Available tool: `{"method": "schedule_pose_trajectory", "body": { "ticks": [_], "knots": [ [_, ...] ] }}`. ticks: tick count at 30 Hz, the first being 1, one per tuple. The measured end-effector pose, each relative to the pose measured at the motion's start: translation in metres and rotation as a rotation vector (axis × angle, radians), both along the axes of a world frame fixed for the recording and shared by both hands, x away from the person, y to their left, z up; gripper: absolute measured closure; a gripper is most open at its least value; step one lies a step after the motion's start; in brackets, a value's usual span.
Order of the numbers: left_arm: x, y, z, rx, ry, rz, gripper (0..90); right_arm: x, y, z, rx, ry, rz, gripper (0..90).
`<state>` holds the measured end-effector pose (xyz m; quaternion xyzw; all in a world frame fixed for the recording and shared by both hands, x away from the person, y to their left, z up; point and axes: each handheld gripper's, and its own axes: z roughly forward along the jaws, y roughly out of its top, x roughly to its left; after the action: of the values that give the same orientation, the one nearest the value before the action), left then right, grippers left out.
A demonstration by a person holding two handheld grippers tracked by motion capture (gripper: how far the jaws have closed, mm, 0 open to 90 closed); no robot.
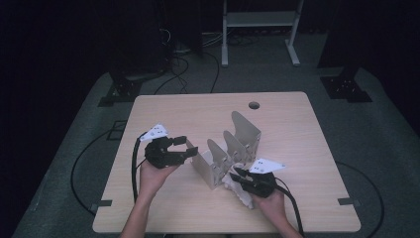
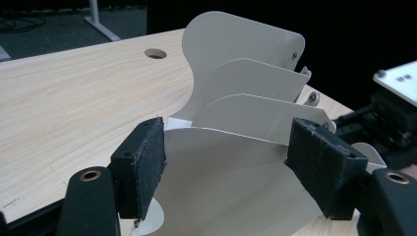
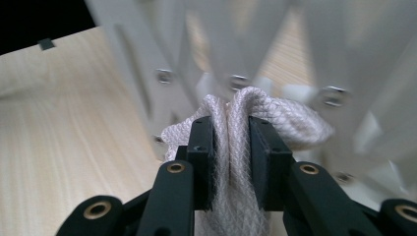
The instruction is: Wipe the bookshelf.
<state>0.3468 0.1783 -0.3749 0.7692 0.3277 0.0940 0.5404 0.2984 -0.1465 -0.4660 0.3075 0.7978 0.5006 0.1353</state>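
A white metal rack with several upright dividers stands at the middle of the wooden table. My left gripper is at the rack's left end, open. In the left gripper view its pads stand wide apart in front of the rack's end panel; I cannot tell whether they touch it. My right gripper is at the rack's near side, shut on a white woven cloth. In the right gripper view my right gripper pinches a fold of the cloth close against the blurred rack.
A round cable hole is in the table's far side. A white frame and cables are on the floor beyond. Bare tabletop lies left and right of the rack. The right gripper's body shows at the right of the left gripper view.
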Motion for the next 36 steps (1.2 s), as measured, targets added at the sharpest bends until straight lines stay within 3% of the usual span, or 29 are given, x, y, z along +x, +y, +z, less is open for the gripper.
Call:
{"method": "schedule_pose_trajectory", "body": {
  "ticks": [3, 5, 8, 10, 13, 15, 21, 26, 32, 36],
  "knots": [
    [0.000, 0.000, 0.000, -0.002, 0.002, 0.002, 30.0, -0.008, 0.016, -0.001, -0.003, -0.009, 0.069, 72.2],
    [0.000, 0.000, 0.000, 0.001, 0.000, 0.000, 30.1, -0.010, 0.019, 0.000, -0.031, -0.030, 0.077, 72.2],
    [0.000, 0.000, 0.000, 0.000, -0.001, 0.000, 30.0, -0.004, 0.006, 0.005, 0.019, -0.011, 0.030, 72.3],
    [0.000, -0.001, 0.000, 0.001, 0.001, 0.003, 30.1, -0.005, 0.006, 0.006, 0.024, -0.014, 0.020, 72.3],
    [0.001, 0.000, 0.000, 0.000, 0.003, 0.000, 30.1, -0.012, 0.020, 0.005, 0.014, -0.021, 0.070, 72.2],
    [0.000, 0.000, -0.001, -0.002, 0.003, 0.002, 30.0, -0.016, 0.025, 0.006, -0.008, -0.051, 0.095, 72.2],
    [0.001, -0.001, 0.000, -0.001, 0.003, 0.002, 29.2, -0.007, 0.009, 0.008, 0.053, -0.015, 0.039, 72.3],
    [0.000, 0.000, 0.000, -0.001, 0.002, 0.005, 29.2, -0.017, 0.031, 0.000, -0.006, -0.021, 0.116, 72.3],
    [0.000, -0.001, 0.000, -0.005, -0.004, 0.005, 29.1, -0.008, 0.015, 0.001, 0.027, -0.004, 0.048, 72.3],
    [0.000, 0.000, 0.000, -0.002, 0.000, 0.005, 28.9, -0.016, 0.034, -0.004, 0.006, 0.001, 0.112, 72.3]
  ]
}}
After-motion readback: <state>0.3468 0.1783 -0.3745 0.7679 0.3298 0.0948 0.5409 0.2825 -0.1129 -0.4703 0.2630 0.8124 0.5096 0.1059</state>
